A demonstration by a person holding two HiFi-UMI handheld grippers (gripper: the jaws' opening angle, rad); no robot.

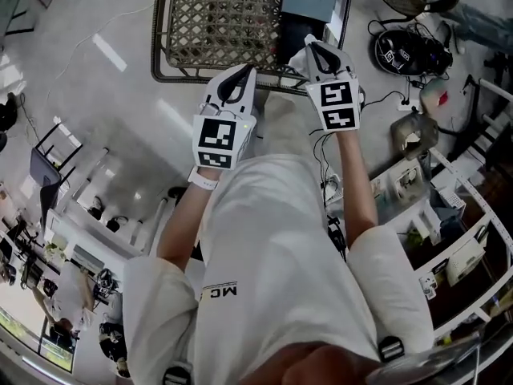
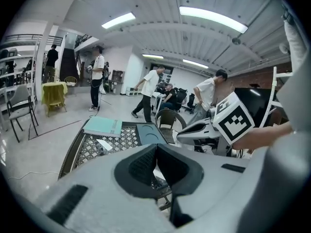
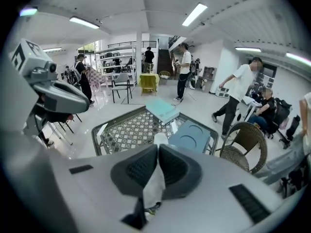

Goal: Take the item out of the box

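A thin white item (image 3: 153, 188) is hanging pinched between the closed right tongs (image 3: 157, 147), its top edge poking out above them. The flat pale-teal box (image 3: 163, 109) is lying on the lattice surface (image 3: 127, 130), beside a blue-grey tray (image 3: 192, 136).

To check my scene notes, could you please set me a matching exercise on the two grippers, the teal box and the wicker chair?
1. left gripper
2. right gripper
3. teal box
4. wicker chair

A. lying on the lattice table
B. shut on a white item
C. standing on the floor beside the table
D. shut, nothing between the jaws

Pairs: 1-D, 2-B, 3-A, 4-C.
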